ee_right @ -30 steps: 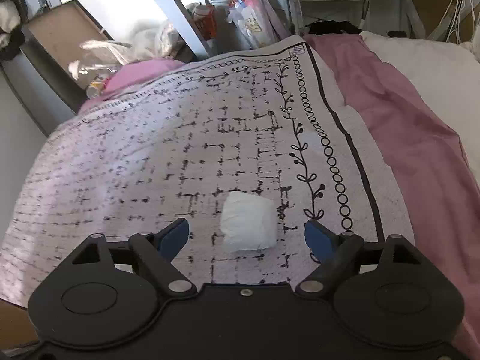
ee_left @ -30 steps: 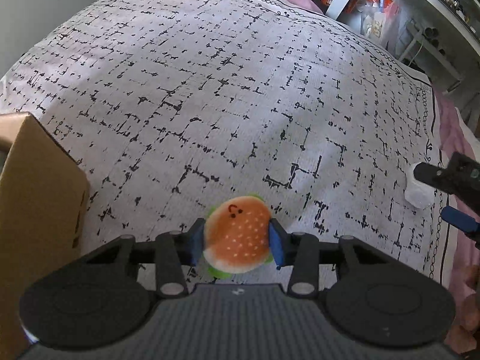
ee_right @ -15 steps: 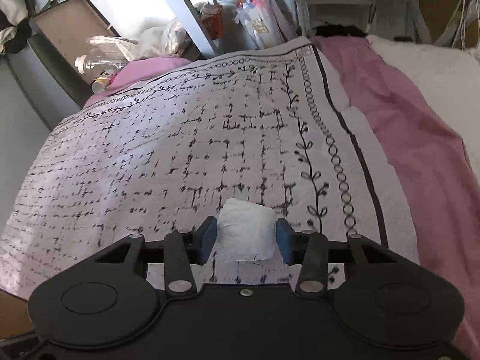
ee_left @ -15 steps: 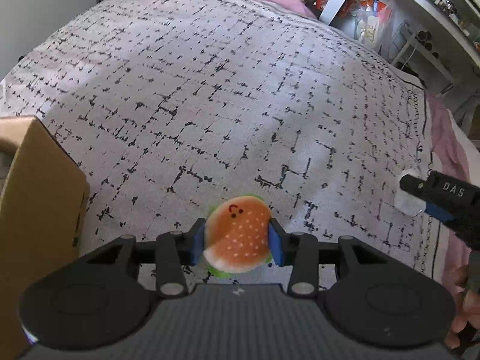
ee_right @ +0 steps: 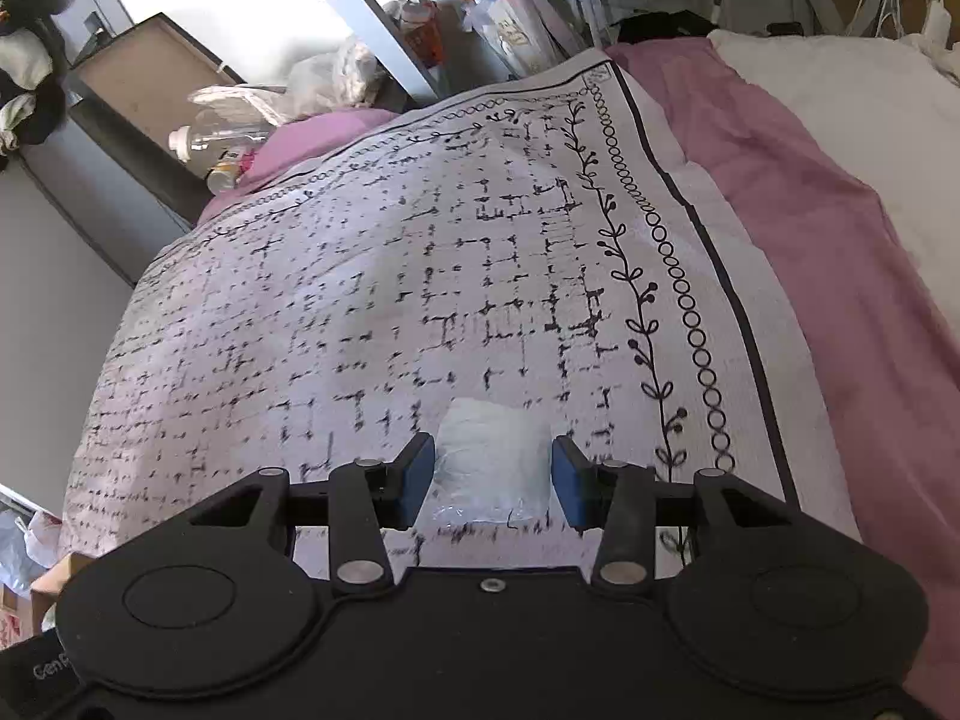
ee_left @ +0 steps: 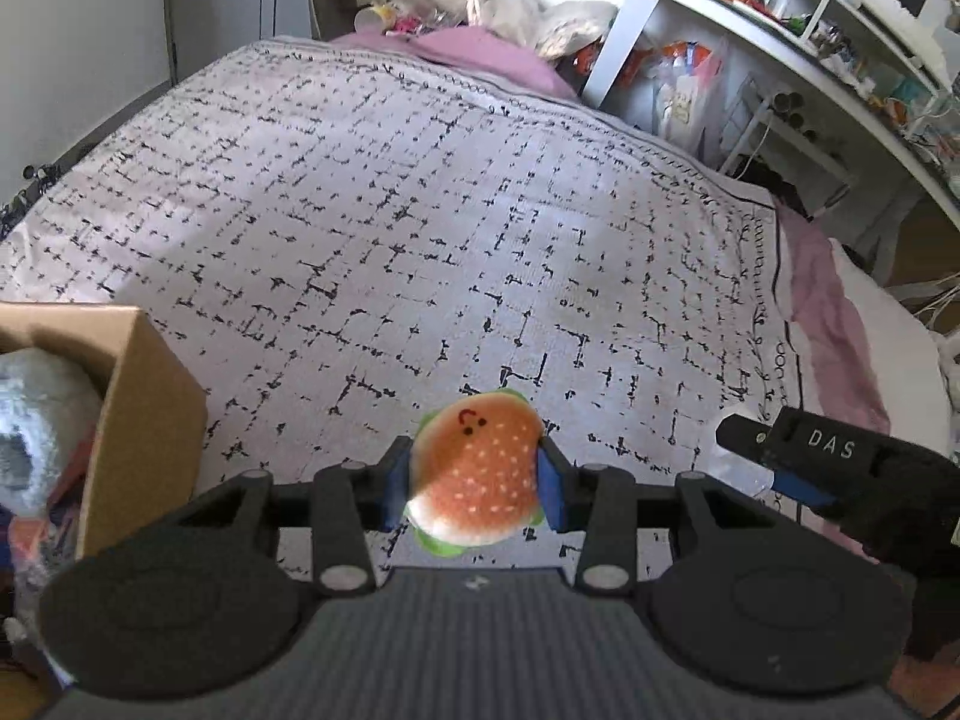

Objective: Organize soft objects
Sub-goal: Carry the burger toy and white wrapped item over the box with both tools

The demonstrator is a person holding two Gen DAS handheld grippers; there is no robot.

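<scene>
My left gripper [ee_left: 474, 480] is shut on a plush hamburger [ee_left: 477, 474] with an orange bun and green edge, held above the patterned bedspread [ee_left: 420, 192]. My right gripper [ee_right: 492, 474] is shut on a white soft pouch in clear wrap [ee_right: 492, 462], held just over the bedspread [ee_right: 390, 276]. The right gripper also shows in the left wrist view [ee_left: 840, 468] at the right, with part of the pouch [ee_left: 735, 471] under it. A cardboard box [ee_left: 138, 414] stands at the left, with a grey plush [ee_left: 36, 420] inside.
A pink sheet [ee_right: 810, 228] and white duvet [ee_right: 870, 96] lie along the right side of the bed. White shelving with clutter [ee_left: 750, 48] stands beyond the far corner. A dark cabinet with a bottle [ee_right: 204, 144] is at the far left.
My right gripper closed on the white pouch and lifted it a little. My left gripper rose and tilted with the hamburger, bringing the box opening into view.
</scene>
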